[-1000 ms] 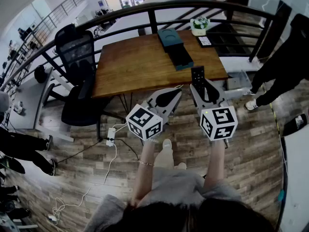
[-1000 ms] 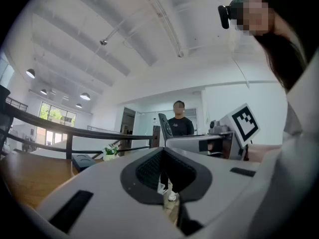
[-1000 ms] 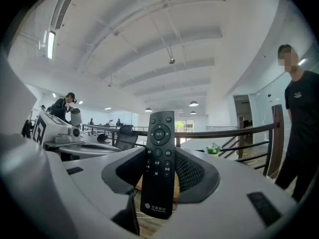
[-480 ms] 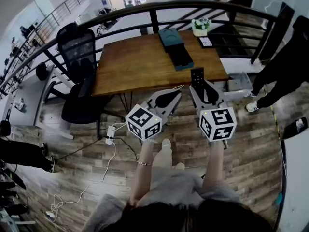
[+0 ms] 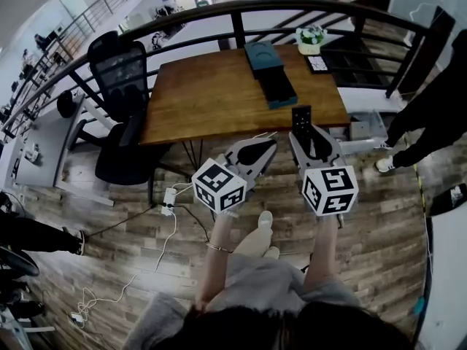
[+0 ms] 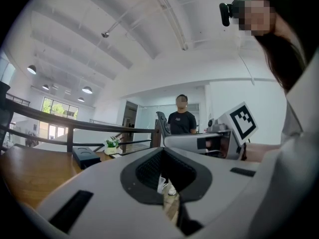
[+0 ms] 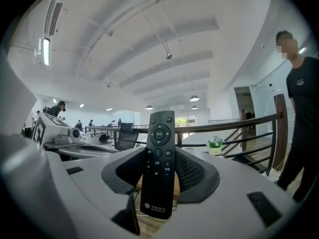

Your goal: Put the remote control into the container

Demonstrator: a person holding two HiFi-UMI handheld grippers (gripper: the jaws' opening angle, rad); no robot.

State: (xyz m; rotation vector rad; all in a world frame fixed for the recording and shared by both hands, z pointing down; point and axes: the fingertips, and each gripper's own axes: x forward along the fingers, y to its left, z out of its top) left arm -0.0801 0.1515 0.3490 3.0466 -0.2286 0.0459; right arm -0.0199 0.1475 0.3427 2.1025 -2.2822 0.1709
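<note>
At centre of the head view, the right gripper (image 5: 306, 134) pinches the remote control (image 5: 300, 115) upright near the table (image 5: 204, 100) edge. To its left, the left gripper (image 5: 267, 143) has its jaws pressed together, empty; the container (image 5: 276, 90) lies further up the table

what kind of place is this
Probably an open-plan office on a mezzanine level: a wooden desk, a black office chair beside it, and a curved railing overlooking a lower floor.

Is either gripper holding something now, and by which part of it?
The right gripper clamps the remote control around its lower half, top end sticking out. The left gripper holds nothing.
</note>
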